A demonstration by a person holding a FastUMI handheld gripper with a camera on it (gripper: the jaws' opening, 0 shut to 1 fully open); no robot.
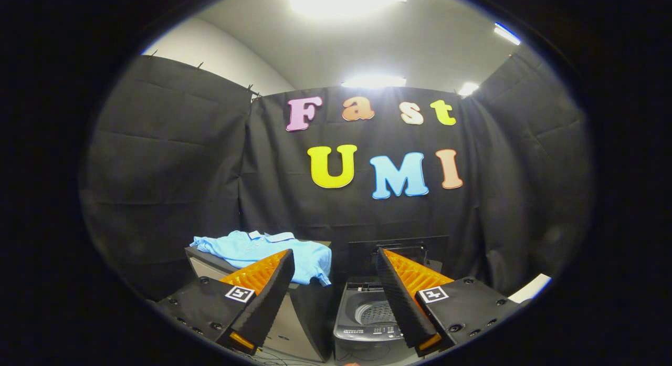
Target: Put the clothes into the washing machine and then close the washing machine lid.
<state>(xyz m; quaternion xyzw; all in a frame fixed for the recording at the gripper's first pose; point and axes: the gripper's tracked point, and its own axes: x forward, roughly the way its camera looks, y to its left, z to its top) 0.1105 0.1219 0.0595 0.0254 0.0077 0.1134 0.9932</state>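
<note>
- Clothes (273, 253): a light-blue polo shirt spread on a dark box (307, 308), beyond the left finger (265, 290).
- Washing machine (367, 324): beside the box, lid (399, 253) raised, drum showing, low between the fingers.
- Gripper (335, 261): fingers wide apart, nothing between them.

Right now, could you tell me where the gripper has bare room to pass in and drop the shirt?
The washing machine stands with its lid up, so the drum mouth is free, just ahead between the open gripper's fingers. The blue shirt crowds the top of the stand left of the machine, draping over its near edge.
</note>
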